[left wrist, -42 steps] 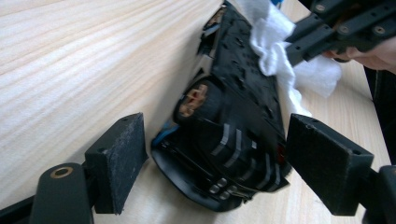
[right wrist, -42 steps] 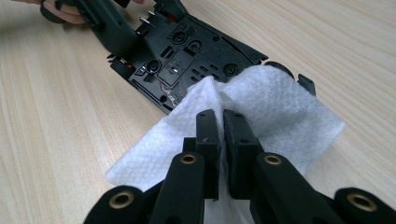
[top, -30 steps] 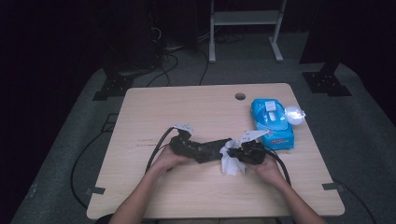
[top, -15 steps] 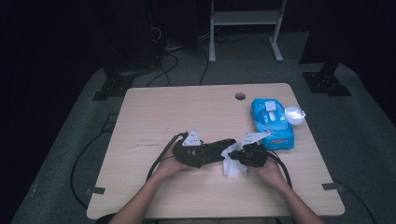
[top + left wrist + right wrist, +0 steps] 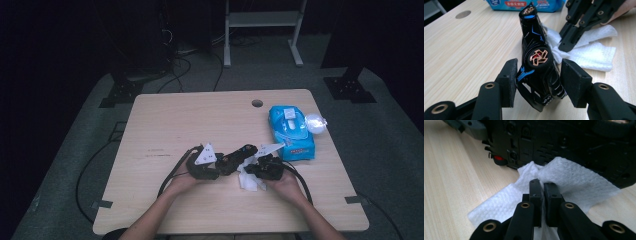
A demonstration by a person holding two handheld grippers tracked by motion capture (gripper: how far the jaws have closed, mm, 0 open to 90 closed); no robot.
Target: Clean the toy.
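In the high view, both grippers are seen near the table's [image 5: 165, 120] front edge; a black toy car [image 5: 239, 156] is held up between them above a white wipe [image 5: 248, 179], with a blue wipe pack [image 5: 290, 131] near the right edge.

In the left gripper view, the left gripper [image 5: 537, 82] has just been closing, its jaws flanking the car's [image 5: 536, 65] tail, seemingly pressed against it.

In the right gripper view, the right gripper [image 5: 542, 195] is seen pinched shut on the wipe [image 5: 571, 180], against the car's underside [image 5: 564, 142].

Toy car [image 5: 564, 142] blurred, cropped; pack [image 5: 524, 3] cut off.
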